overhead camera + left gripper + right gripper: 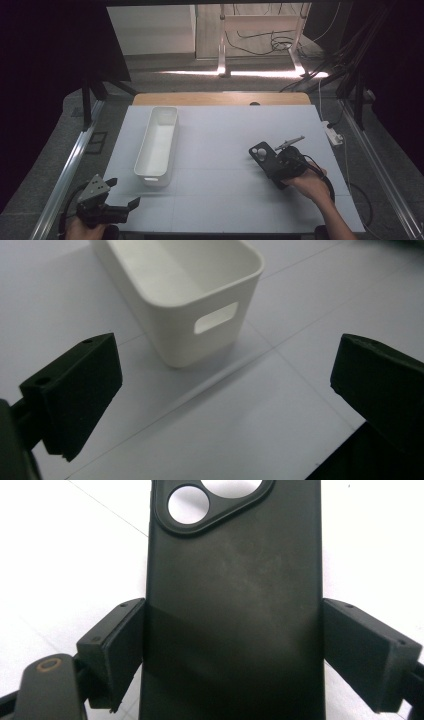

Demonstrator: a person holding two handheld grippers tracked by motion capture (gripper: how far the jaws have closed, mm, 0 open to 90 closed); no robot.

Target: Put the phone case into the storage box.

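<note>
While one white bin (157,145) sits empty, the right hand-held gripper (270,162) clamps one black phone case (262,154), its lower end hidden; the left hand-held gripper (121,192) gapes wide.

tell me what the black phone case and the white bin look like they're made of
Phone case: probably soft silicone or rubbery plastic, matte black; it shows faint dusty smudges and no sharp glare, with a raised lip round the camera cutouts.

Bin: likely moulded hard plastic, white with a smooth, slightly satin finish; thin even walls, rounded corners and a cut-out handle slot suggest it.
</note>
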